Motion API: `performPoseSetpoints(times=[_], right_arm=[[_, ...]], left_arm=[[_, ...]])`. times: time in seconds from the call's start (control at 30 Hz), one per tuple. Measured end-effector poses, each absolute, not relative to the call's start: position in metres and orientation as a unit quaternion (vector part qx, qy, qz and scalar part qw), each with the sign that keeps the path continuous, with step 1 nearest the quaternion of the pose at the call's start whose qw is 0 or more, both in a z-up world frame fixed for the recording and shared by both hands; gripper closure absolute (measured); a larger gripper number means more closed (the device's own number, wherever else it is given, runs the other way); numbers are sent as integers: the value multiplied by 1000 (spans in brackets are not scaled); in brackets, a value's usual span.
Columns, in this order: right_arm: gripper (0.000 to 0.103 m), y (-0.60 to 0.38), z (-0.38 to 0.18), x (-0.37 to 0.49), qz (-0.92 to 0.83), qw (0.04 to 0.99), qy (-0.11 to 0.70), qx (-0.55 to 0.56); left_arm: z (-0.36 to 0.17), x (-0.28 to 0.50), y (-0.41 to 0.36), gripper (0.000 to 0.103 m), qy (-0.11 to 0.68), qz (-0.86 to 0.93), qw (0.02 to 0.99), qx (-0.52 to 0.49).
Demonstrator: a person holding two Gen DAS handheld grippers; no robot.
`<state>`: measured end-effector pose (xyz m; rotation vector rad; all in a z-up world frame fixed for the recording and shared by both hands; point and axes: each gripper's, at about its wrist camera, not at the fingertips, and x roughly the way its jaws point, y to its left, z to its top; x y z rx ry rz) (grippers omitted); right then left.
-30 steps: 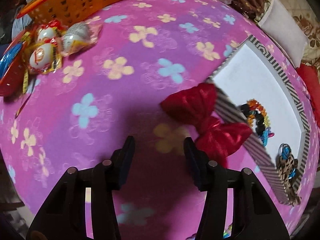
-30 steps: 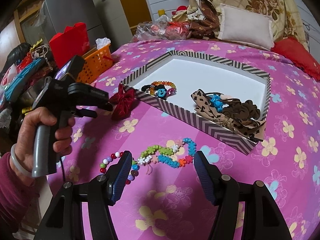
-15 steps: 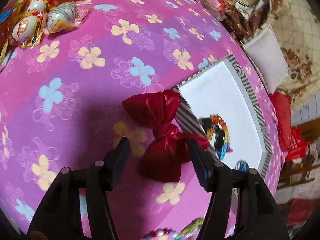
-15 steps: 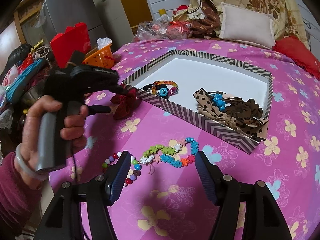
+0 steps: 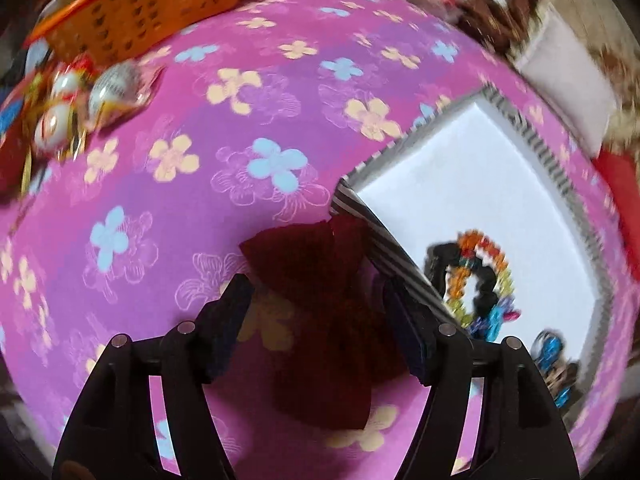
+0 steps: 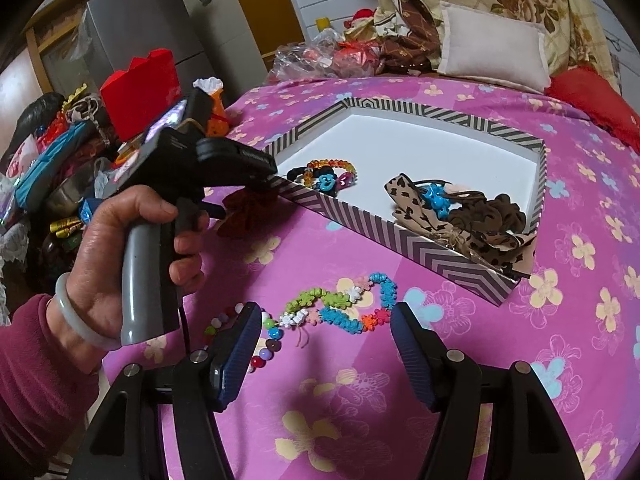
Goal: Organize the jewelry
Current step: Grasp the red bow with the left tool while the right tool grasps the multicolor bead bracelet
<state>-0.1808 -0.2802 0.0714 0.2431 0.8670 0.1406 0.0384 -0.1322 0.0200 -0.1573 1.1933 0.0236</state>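
A dark red bow (image 5: pixel 320 320) lies on the pink flowered cloth against the corner of the striped tray (image 5: pixel 400 256). My left gripper (image 5: pixel 316 288) points down over it, jaws opening, the bow between them with the pads clear of it. From the right wrist view, the left gripper (image 6: pixel 260 178) hangs over the bow (image 6: pixel 248 212) by the tray wall (image 6: pixel 400 236). My right gripper (image 6: pixel 326 308) is open and holds nothing, above a flower-bead necklace (image 6: pixel 344 304) and a round-bead string (image 6: pixel 264 340). In the tray lie a beaded bracelet (image 6: pixel 328 174) and leopard scrunchies (image 6: pixel 460 216).
An orange basket (image 5: pixel 140 12) and wrapped eggs (image 5: pixel 80 108) sit at the far left of the cloth. A red bag (image 6: pixel 140 88) and clutter stand beyond the left edge. A pillow (image 6: pixel 492 52) lies behind the tray. A person's hand (image 6: pixel 132 240) grips the left handle.
The left gripper has come over the red bow at the tray corner and its jaws have widened; the bow now lies between them. The right gripper has not moved.
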Motion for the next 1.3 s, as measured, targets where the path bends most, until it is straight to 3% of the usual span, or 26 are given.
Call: performPoseSetpoints(times=[0.07,0.13,0.2,0.37,0.47,0.7,0.93,1.07,1.3], right_arm=[[39,-280,72,-181,69,898,418,118],[39,-278,72,-182,75,898,417,117],[39,-273,73,-183,84,898,418,111],[39,-246,73,-184,111,897,422,63],[61,-227,67,-182,119,894,430,31],[68,-197,44,-161,130,883,451,-20],[68,-189,30,-138,139,872,460,-91],[94,-188,28,-140,157,862,474,-86],[94,-188,35,-154,155,872,462,-54]], left_arm=[[20,36,-130,53,560,15,827,-53],[21,36,-124,76,559,8,828,-47],[20,35,-115,87,561,-13,827,-43],[21,23,-96,90,565,-50,823,-45],[23,7,-86,91,560,-71,824,-34],[40,-25,-54,91,549,-97,829,-43],[50,-48,-32,91,544,-100,832,-36],[48,-54,-27,91,548,-101,829,-38],[44,-60,-29,91,552,-104,827,-34]])
